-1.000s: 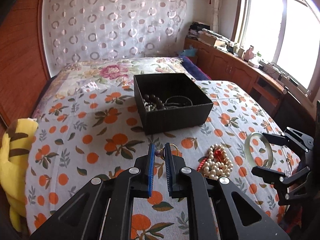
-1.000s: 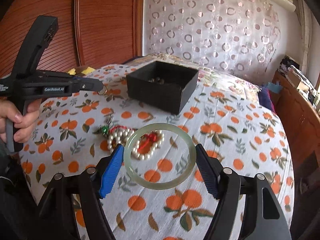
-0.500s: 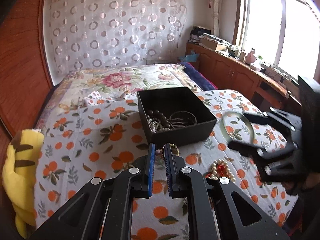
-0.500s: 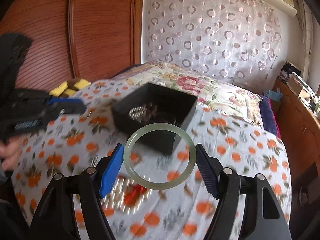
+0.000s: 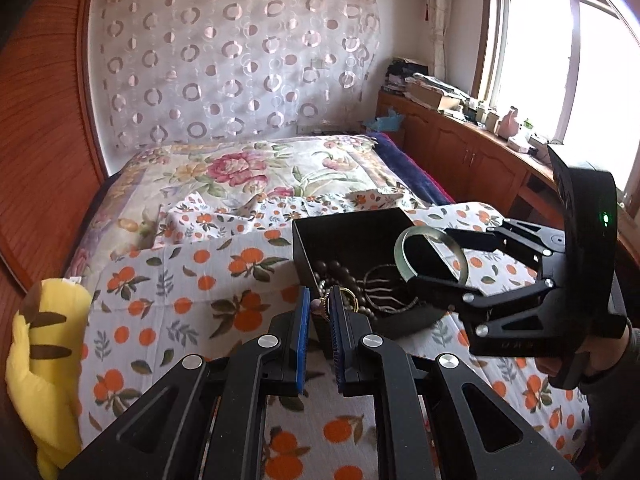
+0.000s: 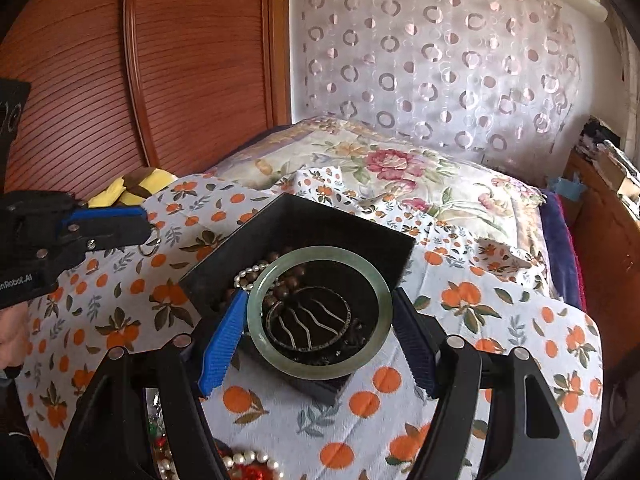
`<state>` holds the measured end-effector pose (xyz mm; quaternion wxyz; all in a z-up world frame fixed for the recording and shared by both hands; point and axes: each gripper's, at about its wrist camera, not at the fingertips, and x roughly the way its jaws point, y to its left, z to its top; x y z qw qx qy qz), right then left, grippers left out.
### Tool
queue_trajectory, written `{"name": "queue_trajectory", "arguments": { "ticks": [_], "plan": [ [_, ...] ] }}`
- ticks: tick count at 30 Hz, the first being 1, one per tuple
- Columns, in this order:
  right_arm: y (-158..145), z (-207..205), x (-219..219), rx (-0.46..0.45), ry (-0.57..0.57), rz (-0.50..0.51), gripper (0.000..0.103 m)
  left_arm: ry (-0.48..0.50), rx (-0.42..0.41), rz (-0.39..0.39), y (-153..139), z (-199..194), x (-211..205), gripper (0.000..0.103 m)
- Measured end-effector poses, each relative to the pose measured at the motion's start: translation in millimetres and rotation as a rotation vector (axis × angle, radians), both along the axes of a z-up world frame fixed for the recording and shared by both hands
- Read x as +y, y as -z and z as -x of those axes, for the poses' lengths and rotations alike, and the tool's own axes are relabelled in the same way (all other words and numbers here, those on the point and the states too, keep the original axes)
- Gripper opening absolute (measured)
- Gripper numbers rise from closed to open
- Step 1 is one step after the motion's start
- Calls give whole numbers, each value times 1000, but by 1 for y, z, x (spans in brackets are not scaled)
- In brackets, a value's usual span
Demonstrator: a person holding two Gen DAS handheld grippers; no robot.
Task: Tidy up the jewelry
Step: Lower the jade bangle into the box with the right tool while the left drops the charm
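A black open box (image 5: 348, 232) (image 6: 304, 220) stands on the orange-print bedspread and holds dark beads, pearls and a metal hair comb (image 6: 308, 320). My right gripper (image 6: 318, 320) is shut on a pale green jade bangle (image 6: 320, 368) (image 5: 428, 240) and holds it flat above the box. My left gripper (image 5: 319, 306) is shut on a small gold ring with a stone (image 5: 322, 304), just at the box's near left corner; the ring also shows in the right wrist view (image 6: 149, 245).
A pearl and red bead piece (image 6: 244, 464) lies on the bedspread below my right gripper. A yellow plush toy (image 5: 44, 360) lies at the bed's left edge. A wooden wardrobe (image 6: 160, 80) stands on the left, and a cabinet (image 5: 460, 152) under the window.
Both grippers have moved forward to the box. The bangle now hangs over the box's inside, and the ring is at its near corner. The pearl piece has dropped behind.
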<state>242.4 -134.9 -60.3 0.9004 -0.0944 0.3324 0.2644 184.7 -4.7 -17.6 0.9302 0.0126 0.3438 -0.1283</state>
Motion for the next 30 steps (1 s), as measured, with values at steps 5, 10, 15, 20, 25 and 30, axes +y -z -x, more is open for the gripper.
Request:
{"name": "queue_trajectory", "arguments": {
  "ticks": [5, 10, 15, 20, 25, 30],
  "plan": [
    [1, -3, 0, 13, -5, -19, 75, 10, 7, -5, 1, -13, -3, 9],
    [-3, -1, -6, 3, 1, -30, 75, 22, 18, -11, 4, -26, -9, 9],
    [-11, 4, -17, -27, 26, -15, 76, 38, 21, -22, 5, -37, -19, 9],
    [-14, 9, -34, -40, 60, -8, 77, 46, 27, -40, 7, -50, -30, 9],
    [-8, 15, -48, -21, 92, -12, 77, 55, 32, -47, 10, -59, -39, 9],
    [-5, 25, -57, -16, 109, -8, 77, 62, 28, -46, 11, -55, -45, 24]
  ]
}}
